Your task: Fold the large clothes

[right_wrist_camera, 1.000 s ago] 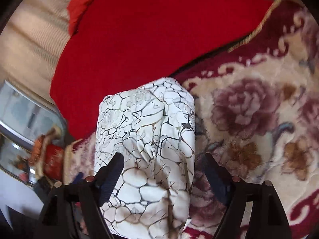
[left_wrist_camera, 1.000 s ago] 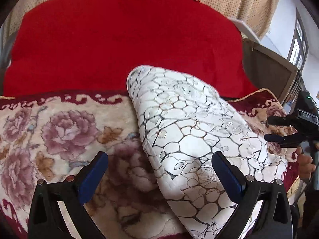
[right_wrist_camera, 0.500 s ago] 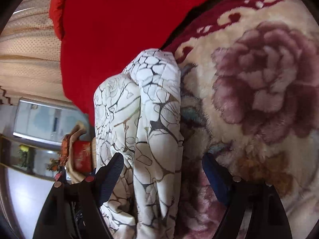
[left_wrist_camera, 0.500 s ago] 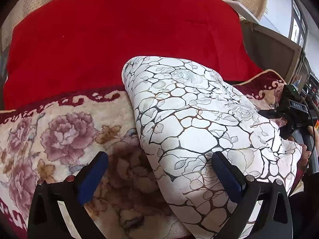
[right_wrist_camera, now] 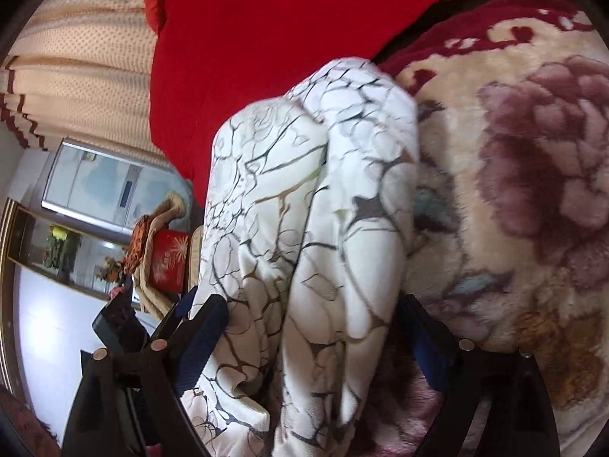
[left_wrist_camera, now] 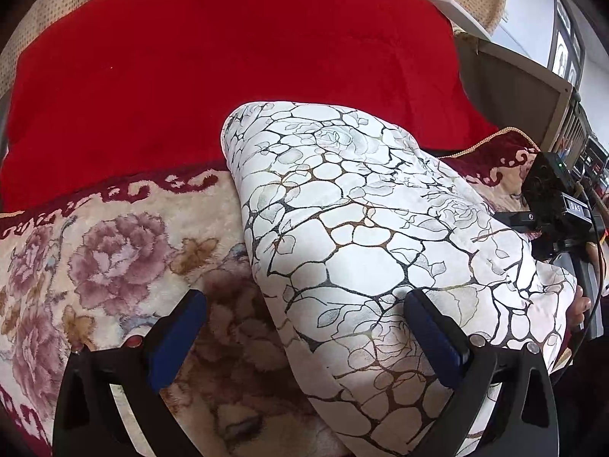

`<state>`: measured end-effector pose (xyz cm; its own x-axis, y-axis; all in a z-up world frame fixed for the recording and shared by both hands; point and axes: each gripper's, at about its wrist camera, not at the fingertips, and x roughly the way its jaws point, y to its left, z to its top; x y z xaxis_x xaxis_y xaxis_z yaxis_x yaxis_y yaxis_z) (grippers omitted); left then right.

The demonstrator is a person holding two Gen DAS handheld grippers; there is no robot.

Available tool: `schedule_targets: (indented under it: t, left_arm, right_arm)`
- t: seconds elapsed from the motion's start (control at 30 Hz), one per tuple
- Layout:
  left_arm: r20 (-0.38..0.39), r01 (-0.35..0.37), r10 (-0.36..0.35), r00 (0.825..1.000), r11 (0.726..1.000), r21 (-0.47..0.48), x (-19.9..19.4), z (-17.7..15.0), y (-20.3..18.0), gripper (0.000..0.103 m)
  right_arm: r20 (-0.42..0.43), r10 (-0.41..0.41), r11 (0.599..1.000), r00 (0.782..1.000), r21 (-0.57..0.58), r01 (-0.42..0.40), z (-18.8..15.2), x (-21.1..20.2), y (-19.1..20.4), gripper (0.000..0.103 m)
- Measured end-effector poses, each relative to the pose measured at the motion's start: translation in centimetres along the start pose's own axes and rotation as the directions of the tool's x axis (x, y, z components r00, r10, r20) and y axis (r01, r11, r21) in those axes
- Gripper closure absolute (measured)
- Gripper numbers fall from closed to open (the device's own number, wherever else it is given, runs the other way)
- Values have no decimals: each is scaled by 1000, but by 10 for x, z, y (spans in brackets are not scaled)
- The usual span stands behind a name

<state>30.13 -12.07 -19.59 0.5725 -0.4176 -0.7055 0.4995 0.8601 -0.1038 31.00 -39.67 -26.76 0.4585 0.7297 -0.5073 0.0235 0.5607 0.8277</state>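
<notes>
Garment: I see a folded white padded garment (left_wrist_camera: 365,251) printed with a dark crackle-and-rose pattern, lying as a thick bundle on the floral blanket (left_wrist_camera: 114,259).
Long axis, left wrist view: it runs diagonally from a rounded folded end at upper centre down to the lower right edge of the frame.
Long axis, right wrist view: the same garment (right_wrist_camera: 304,247) runs from the lower centre up to a rounded end at upper centre, leaning slightly right; two stacked layers show with a crease between them.
Location: its far end sits at the dark red scroll border of the blanket, just short of the red cover (left_wrist_camera: 228,57) behind.
Left gripper: my left gripper (left_wrist_camera: 304,327) stands released, its blue pads wide apart; the right-hand pad sits on or just over the garment's top and the left-hand pad is over bare blanket. Nothing is pinched.
Right gripper: my right gripper (right_wrist_camera: 312,327) straddles the near end of the bundle and its jaws are opening; the garment lies between the fingers, and I cannot tell whether the pads touch its sides.
Right side, left wrist view: the right gripper's black body (left_wrist_camera: 555,205) and a person's fingers (left_wrist_camera: 578,304) show at the garment's right edge.
Background: dotted beige curtain (right_wrist_camera: 76,57) at upper left of the right wrist view.
</notes>
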Motion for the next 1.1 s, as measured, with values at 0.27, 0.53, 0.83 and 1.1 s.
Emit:
schedule_targets:
  t: [0.27,0.53,0.83,1.1]
  left_arm:
    - [-39,90,-92,995,995,-49,7,1,5,0]
    - [-125,356,-390,912,906,-227,33,1,19,0]
    - [-79,398,-433,898,876,-272,35,4,22,1]
    - [-60,397,-426,903,878,-266,31,6,25,10]
  right_arm:
    - [-33,25,999,999,-26,-26,5,24,16,8]
    - [-18,19,999,1000,-42,-19,-1,40,25,6]
    - [48,-75,995,996,-68,78,-13,46,39,23]
    - [123,-73,988,990,-126,88,-26,50,75,32]
